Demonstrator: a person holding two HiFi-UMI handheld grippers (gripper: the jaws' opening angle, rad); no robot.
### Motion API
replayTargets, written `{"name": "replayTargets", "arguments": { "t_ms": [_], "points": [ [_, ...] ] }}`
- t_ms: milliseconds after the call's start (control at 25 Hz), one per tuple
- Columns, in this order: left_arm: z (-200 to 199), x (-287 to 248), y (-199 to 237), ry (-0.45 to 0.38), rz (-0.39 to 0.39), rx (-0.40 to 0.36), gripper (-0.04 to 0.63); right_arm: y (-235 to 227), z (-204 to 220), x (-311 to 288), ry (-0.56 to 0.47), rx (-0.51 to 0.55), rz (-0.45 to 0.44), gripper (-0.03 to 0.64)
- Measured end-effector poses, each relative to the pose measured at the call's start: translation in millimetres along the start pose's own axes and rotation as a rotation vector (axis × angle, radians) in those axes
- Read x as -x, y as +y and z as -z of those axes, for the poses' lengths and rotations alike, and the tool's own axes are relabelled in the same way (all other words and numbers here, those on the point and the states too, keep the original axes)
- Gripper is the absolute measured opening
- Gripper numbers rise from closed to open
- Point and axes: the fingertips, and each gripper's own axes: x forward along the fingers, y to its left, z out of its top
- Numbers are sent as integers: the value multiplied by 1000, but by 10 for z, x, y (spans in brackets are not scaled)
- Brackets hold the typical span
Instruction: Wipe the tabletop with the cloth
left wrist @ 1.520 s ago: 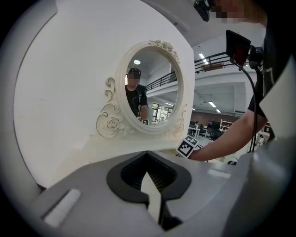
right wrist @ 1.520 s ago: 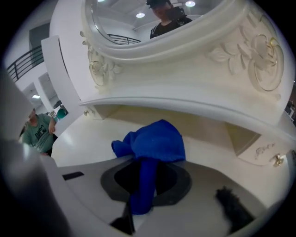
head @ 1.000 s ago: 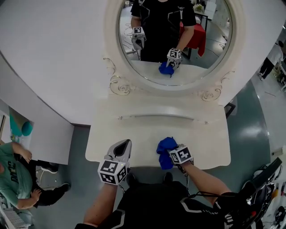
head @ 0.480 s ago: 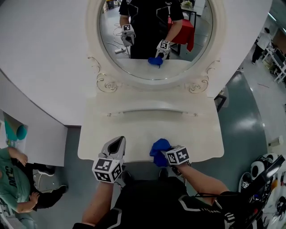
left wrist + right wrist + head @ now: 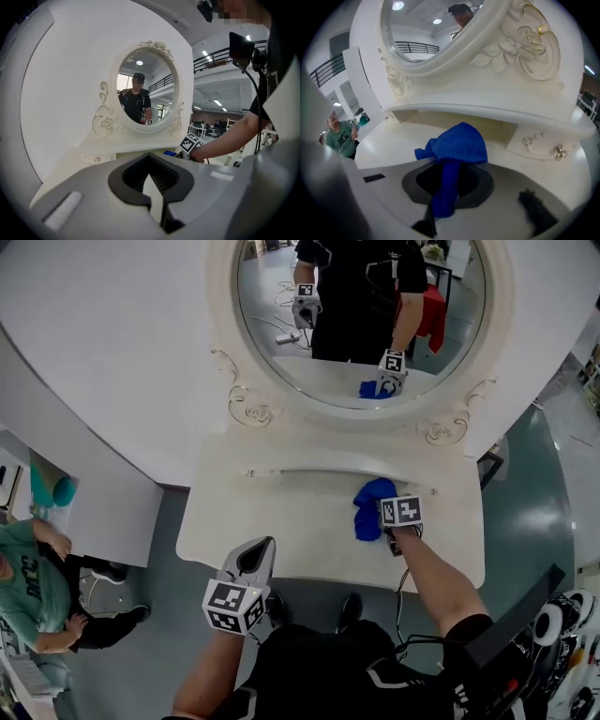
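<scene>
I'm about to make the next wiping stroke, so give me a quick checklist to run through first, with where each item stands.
1. Blue cloth clamped in the right gripper: ok.
2. Cloth resting on the tabletop: ok.
3. Left gripper out of the stroke's way: ok, shut, empty, at the front edge.
4. Room to push further back: cannot tell; the cloth lies close to the raised shelf.
5. Dirt left on the tabletop: cannot tell.

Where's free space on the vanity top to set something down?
Left half of the tabletop, from its left edge to the blue cloth, is bare; the left gripper hangs at the front edge. Crowded right of centre, where the right gripper holds the cloth.
</scene>
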Motion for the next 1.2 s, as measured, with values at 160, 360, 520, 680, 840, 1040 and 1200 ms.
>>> {"name": "replayTargets", "arguments": {
  "t_ms": [160, 360, 520, 680, 840, 1040, 1200],
  "points": [
    [30, -24, -32, 5, -2, 6, 6, -63, -12, -74, 11, 25, 10, 54],
    [53, -119, -71, 8, 26, 12, 6, 91, 184, -2, 45, 65, -5, 54],
    [23, -227, -116, 6, 61, 12, 6, 260, 491, 171, 70, 51, -48, 54],
    [-88, -390, -163, -4, 108, -11, 6, 424, 793, 387, 61, -11, -72, 54],
    [-154, -533, -247, -4, 153, -29, 6, 601, 1100, 590, 60, -34, -78, 54],
    [-186, -665, -342, -5, 195, -36, 6, 695, 1377, 786, 83, -32, -91, 54],
    [-242, -744, -403, -2, 220, -61, 6, 748, 1449, 875, 84, 3, -121, 54]
  ]
}}
